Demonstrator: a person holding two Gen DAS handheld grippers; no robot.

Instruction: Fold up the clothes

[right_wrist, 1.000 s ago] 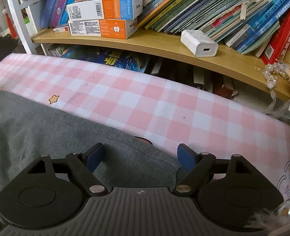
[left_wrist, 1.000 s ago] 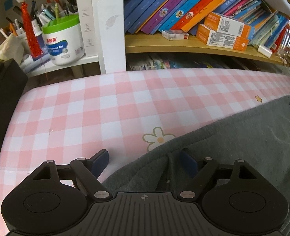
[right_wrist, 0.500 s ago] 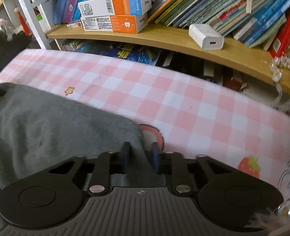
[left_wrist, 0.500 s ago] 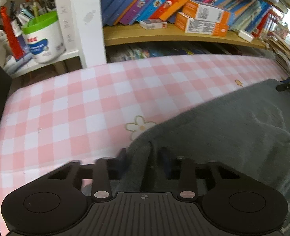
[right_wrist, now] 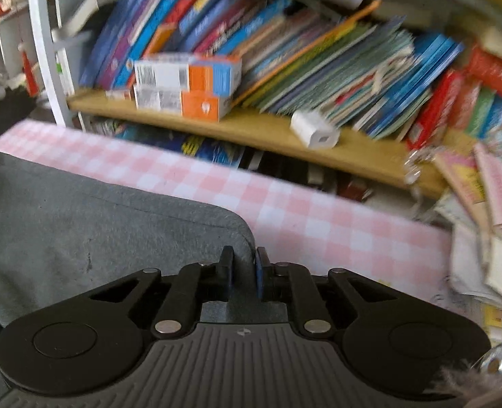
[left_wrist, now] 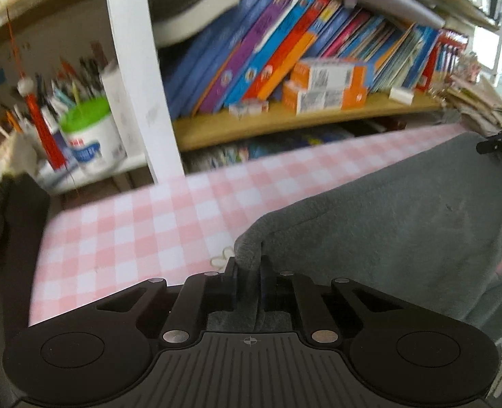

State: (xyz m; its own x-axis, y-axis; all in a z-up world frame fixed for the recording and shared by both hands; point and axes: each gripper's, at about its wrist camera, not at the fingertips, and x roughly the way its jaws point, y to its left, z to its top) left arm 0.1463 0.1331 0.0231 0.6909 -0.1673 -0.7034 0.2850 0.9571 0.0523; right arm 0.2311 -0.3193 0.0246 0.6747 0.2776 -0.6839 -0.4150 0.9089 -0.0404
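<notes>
A grey garment (left_wrist: pixel 387 224) lies on a pink checked tablecloth (left_wrist: pixel 131 238), with its far edge raised off the cloth. My left gripper (left_wrist: pixel 247 265) has a fold of the garment's left corner between its pads, and its jaws are closing on it. In the right wrist view my right gripper (right_wrist: pixel 244 258) is shut on the right corner of the grey garment (right_wrist: pixel 97 224), above the tablecloth (right_wrist: pixel 319 217). The tip of the right gripper (left_wrist: pixel 499 142) shows at the far right of the left wrist view. The picture is blurred by motion.
A wooden bookshelf (left_wrist: pixel 285 122) with leaning books and orange boxes (left_wrist: pixel 325 88) runs behind the table. A white post (left_wrist: pixel 138 78) and a green-lidded tub (left_wrist: pixel 87 136) of pens stand at the left. A white charger (right_wrist: pixel 313 132) lies on the shelf; booklets (right_wrist: pixel 482 221) pile at the right.
Both grippers went from wide open astride the garment's far edge to closed on its corners. Both have risen, lifting that edge off the checked cloth.
</notes>
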